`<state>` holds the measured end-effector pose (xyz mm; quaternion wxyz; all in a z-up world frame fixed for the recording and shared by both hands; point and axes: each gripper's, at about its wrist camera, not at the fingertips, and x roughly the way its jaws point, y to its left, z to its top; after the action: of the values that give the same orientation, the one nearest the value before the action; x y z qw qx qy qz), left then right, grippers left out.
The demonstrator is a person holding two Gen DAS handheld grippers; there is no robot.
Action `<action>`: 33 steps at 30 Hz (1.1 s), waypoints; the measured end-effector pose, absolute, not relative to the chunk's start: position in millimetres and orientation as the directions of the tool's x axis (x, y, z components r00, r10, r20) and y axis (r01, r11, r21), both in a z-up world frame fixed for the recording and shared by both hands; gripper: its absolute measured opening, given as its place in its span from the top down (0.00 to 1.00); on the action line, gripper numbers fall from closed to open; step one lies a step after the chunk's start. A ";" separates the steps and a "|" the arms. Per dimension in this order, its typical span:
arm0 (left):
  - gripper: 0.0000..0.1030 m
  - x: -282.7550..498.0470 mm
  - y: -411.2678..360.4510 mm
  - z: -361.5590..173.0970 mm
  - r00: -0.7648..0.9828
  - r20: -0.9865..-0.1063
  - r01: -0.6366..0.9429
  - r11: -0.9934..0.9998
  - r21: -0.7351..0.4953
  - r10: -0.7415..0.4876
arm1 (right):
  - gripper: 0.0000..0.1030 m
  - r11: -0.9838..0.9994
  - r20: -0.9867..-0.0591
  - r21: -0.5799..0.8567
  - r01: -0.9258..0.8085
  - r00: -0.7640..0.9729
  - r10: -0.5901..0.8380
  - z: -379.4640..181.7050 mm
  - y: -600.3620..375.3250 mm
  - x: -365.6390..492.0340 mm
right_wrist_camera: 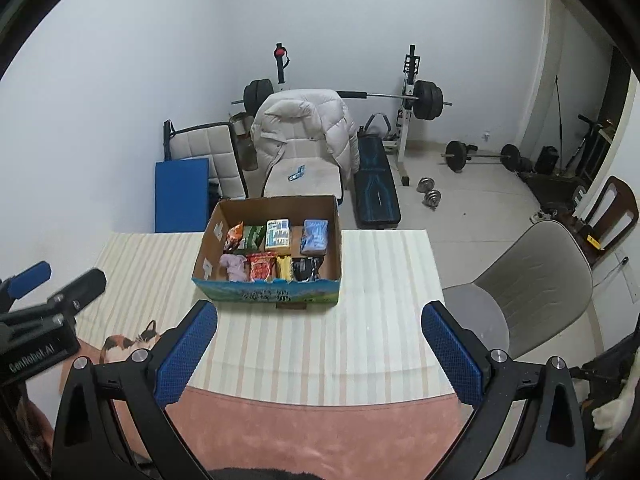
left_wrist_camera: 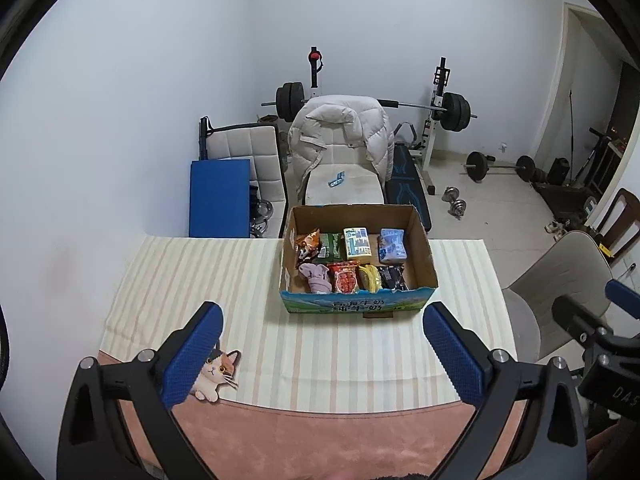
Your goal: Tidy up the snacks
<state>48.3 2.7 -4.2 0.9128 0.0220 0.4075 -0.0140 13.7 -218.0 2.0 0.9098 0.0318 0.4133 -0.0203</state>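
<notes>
A cardboard box [left_wrist_camera: 420,258] [right_wrist_camera: 200,256] stands at the far edge of the striped cloth. Inside lie several snack packs in two rows: an orange bag [left_wrist_camera: 308,244], a green pack [left_wrist_camera: 331,246], a pale box [left_wrist_camera: 356,243], a blue pack [left_wrist_camera: 393,245], a purple bag [left_wrist_camera: 317,278], a red pack [left_wrist_camera: 344,278], a yellow pack [left_wrist_camera: 370,278] and a black pack [left_wrist_camera: 394,278]. My left gripper [left_wrist_camera: 323,322] hangs open and empty above the near part of the table. My right gripper [right_wrist_camera: 320,320] is also open and empty, beside the left one [right_wrist_camera: 60,292].
The striped cloth [left_wrist_camera: 200,280] covers the table, with pink cloth [left_wrist_camera: 320,432] nearest me and a cat figure [left_wrist_camera: 214,372] at the left. A grey chair [right_wrist_camera: 532,292] stands right of the table. Behind are a padded chair with a white jacket [left_wrist_camera: 340,136], a weight bench and barbells.
</notes>
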 end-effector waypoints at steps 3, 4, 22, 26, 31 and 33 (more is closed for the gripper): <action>0.00 53.1 3.5 -7.8 0.672 -0.741 0.033 0.999 0.032 0.002 | 0.00 0.997 -0.749 0.040 0.063 0.663 -0.012 2.8 -217.1 23.4; 0.00 55.4 4.0 -8.9 0.672 -0.740 0.026 0.999 0.036 0.009 | 0.00 0.997 -0.743 0.038 0.064 0.669 -0.014 3.3 -216.5 27.0; 0.00 87.3 10.6 -23.1 0.653 -0.756 -0.010 0.999 0.045 0.040 | 0.00 0.997 -0.759 0.023 0.070 0.651 -0.029 -12.9 -210.9 70.0; 0.00 88.1 7.3 -24.1 0.661 -0.749 0.003 0.999 0.050 0.035 | 0.00 0.997 -0.754 0.017 0.075 0.656 -0.036 -12.2 -212.6 69.8; 0.00 91.2 3.8 -23.7 0.660 -0.751 0.018 0.999 0.037 0.016 | 0.00 0.997 -0.754 0.011 0.075 0.656 -0.042 -12.3 -212.5 70.7; 0.00 91.5 3.0 -23.0 0.659 -0.752 0.023 0.999 0.036 0.012 | 0.00 0.997 -0.755 0.013 0.076 0.654 -0.040 -13.0 -213.3 72.0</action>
<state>91.5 3.0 -23.0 0.9106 0.0209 0.4128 -0.0029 72.0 -213.3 -12.9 0.9091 0.0217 0.4147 -0.0320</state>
